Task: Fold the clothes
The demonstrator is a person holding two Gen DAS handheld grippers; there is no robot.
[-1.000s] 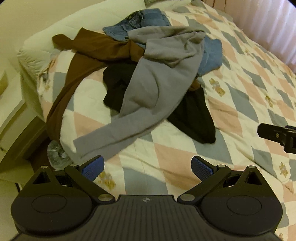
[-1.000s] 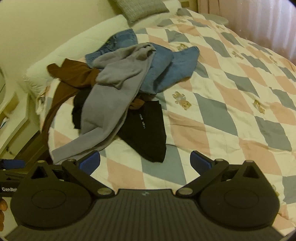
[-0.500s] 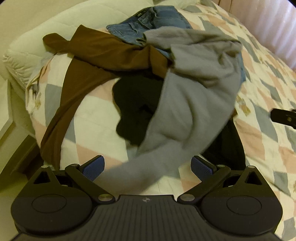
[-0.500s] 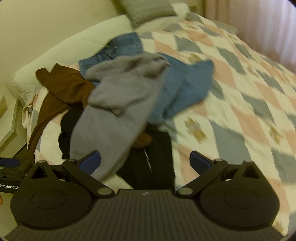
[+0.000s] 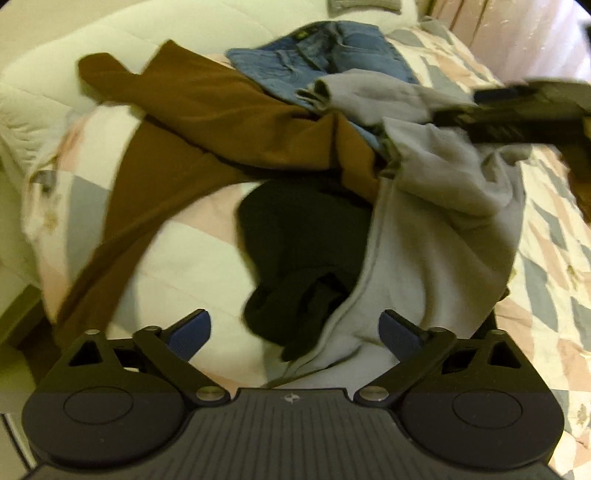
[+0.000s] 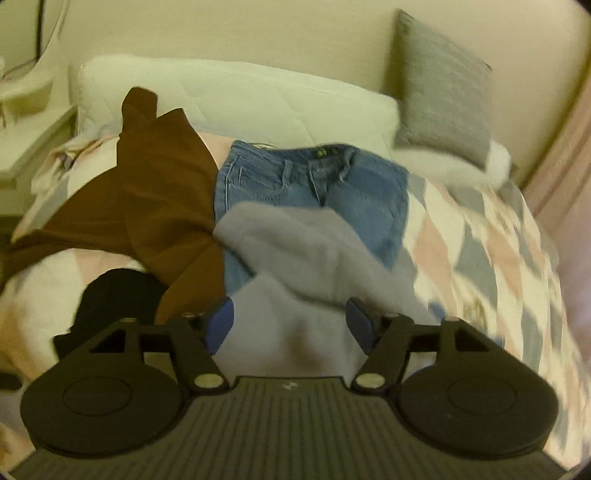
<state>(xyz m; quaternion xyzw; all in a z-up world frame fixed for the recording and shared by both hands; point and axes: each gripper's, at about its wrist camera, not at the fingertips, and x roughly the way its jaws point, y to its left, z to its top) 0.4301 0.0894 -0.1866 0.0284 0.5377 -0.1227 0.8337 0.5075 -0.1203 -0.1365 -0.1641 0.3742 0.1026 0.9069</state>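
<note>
A pile of clothes lies on the bed: a grey sweatshirt, a brown garment, a black garment and blue jeans. My left gripper is open, low over the grey sleeve and the black garment. My right gripper is open with its jaws partly narrowed, right over the grey sweatshirt, whose fabric lies between its fingers. The brown garment, the jeans and the black garment lie beyond and to the left. The right gripper also shows blurred in the left wrist view.
The bed has a checked quilt of pink, grey and white diamonds. A white pillow and a grey cushion lie at the headboard wall. A white bedside table stands at the left. A curtain hangs at the far right.
Both grippers have moved forward and down onto the clothes pile. The right gripper has come over the grey sweatshirt and its jaws have narrowed. The left one now hovers at the grey sleeve.
</note>
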